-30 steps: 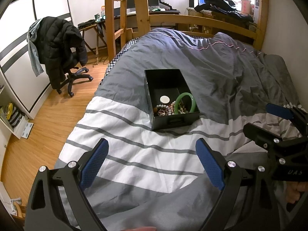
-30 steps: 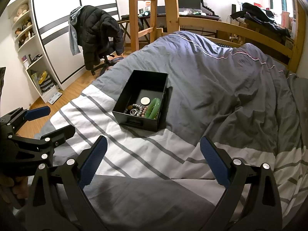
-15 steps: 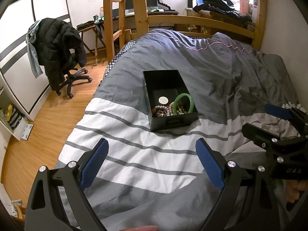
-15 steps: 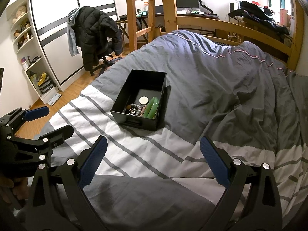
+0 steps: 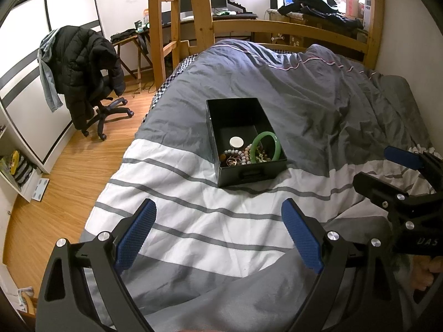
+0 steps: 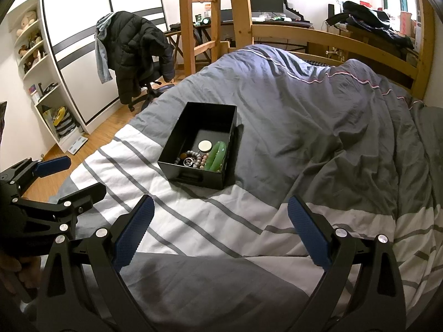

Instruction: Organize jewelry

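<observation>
Across the last second both views show almost no change: the black box (image 5: 245, 144) sits marginally lower in the left wrist view, and no item inside has shifted. The jewelry lies gathered in the box; this fits either a completed sort or one pending.

The box rests on the bed (image 5: 318, 91), mid-quilt. Its long axis runs toward the wooden foot rail, handle end nearest the grippers. The green bangle (image 5: 265, 148) leans on edge at that near end, beside the bead strands (image 6: 193, 160) and a white disc (image 6: 205, 146).

Left gripper (image 5: 218, 233) and right gripper (image 6: 220, 231): jaws wide apart, holding nothing, well short of the box.
</observation>
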### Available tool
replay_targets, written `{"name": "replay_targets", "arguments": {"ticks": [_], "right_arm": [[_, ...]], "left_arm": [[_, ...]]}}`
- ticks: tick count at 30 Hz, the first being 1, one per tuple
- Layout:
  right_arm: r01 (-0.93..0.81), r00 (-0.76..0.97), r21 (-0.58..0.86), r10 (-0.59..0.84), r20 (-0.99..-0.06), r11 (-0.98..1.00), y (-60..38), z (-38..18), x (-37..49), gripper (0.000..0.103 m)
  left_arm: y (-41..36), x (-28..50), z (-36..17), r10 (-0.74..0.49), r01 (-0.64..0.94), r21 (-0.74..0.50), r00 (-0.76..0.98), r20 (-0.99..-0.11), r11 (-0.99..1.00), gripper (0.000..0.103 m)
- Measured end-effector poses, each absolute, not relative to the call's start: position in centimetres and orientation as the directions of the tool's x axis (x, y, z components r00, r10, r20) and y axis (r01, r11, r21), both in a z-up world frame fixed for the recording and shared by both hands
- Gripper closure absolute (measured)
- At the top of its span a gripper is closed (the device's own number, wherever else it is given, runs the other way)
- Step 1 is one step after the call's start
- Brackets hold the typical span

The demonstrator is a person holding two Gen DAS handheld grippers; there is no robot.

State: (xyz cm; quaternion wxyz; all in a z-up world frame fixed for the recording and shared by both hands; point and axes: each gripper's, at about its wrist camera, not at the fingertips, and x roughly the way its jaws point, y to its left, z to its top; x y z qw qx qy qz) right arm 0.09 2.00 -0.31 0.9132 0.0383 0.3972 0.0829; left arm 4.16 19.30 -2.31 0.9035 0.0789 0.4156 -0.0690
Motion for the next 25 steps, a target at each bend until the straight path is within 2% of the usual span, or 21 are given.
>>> {"name": "replay_targets", "arguments": {"ticks": [25], "right_arm": [[-0.118, 0.668, 0.142, 0.184, -0.721, 0.983, 1.8, -0.5, 0.1, 0.007]], "left_arm": [[19.1, 4.4, -3.5, -0.058, 0.206, 0.092, 0.621, -0.781, 0.974, 0.013]]}}
